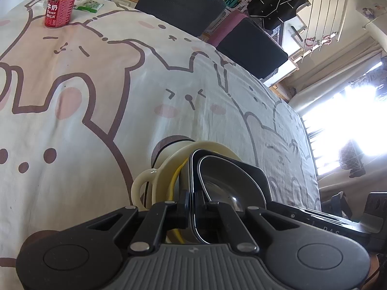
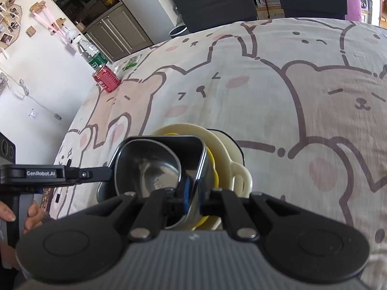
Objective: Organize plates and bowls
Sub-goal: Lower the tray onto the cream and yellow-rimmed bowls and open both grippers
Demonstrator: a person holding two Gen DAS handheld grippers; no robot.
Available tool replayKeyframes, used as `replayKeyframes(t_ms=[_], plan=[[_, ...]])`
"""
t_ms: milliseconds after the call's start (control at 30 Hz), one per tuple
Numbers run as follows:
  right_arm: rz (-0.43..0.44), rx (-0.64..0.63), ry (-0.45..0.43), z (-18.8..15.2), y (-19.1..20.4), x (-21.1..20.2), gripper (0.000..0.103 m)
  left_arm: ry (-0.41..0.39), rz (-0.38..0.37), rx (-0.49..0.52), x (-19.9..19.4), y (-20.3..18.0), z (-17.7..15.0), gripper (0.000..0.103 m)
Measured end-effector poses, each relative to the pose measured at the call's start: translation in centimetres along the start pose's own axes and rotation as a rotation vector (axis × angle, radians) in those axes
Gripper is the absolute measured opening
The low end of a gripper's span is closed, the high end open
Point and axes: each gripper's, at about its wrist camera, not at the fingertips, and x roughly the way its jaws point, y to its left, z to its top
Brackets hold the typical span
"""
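Note:
A stainless steel bowl (image 1: 227, 181) with a dark rim sits nested in a cream bowl with handles (image 1: 167, 159), with a yellow dish edge (image 1: 175, 181) between them. My left gripper (image 1: 193, 203) is shut on the steel bowl's rim on one side. My right gripper (image 2: 193, 200) is shut on the steel bowl's (image 2: 154, 166) rim on the opposite side, above the cream bowl (image 2: 232, 154). The left gripper's body also shows in the right wrist view (image 2: 48, 174), reaching the bowl from the left.
The stack rests on a table covered by a bear-print cloth (image 1: 96, 96). A red milk can (image 1: 60, 6), a green-labelled bottle (image 2: 93, 56) and a green packet (image 1: 88, 4) stand at the far corner. Dark chairs (image 1: 179, 2) line the far edge.

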Motion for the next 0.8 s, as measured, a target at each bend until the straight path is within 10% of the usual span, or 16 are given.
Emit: replayKeyframes(t_ms=[800], plan=[[-0.019,-0.046,0.022,-0.26,0.17,0.12,0.012,0.006,0.011,0.028,0.59,-0.31,-0.13,0.005]])
